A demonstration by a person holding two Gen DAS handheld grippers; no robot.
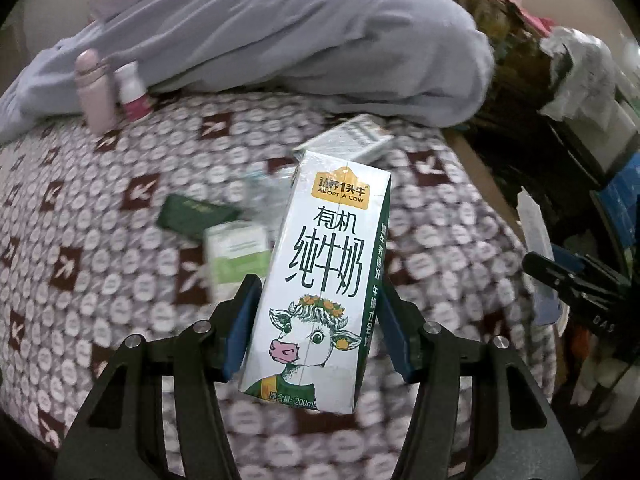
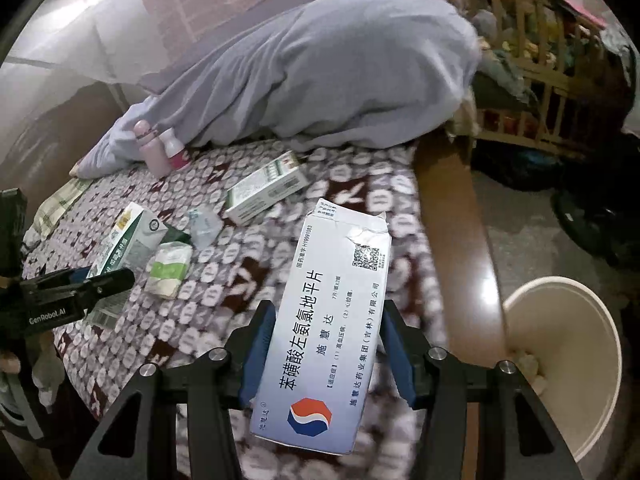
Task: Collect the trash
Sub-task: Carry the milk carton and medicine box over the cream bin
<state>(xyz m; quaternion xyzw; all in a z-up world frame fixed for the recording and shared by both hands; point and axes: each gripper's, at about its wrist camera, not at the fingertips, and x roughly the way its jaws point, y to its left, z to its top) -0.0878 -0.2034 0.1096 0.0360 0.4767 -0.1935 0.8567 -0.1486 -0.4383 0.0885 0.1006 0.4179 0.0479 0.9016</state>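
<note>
- Milk carton (image 1: 320,280): left gripper (image 1: 316,320) clamped across its sides; seemingly light, crushable.
- Medicine box (image 2: 332,320): right gripper (image 2: 328,356) clamped mid-length; thin torn card, probably empty.

Both grippers share one build. The left gripper (image 1: 316,332) has two matte black finger arms, each a slotted open frame with long cut-outs, joined by round silver screw heads at the pivots. Its fingers (image 1: 240,328) carry flat blue pads on their inner faces. The right gripper (image 2: 326,352) looks the same: black slotted linkages, silver screws just behind the blue pads (image 2: 258,350). Seen from the right wrist, the left gripper's black body bears white lettering reading "GenRoboLAI", with a blue strip just beside its black tip.
</note>
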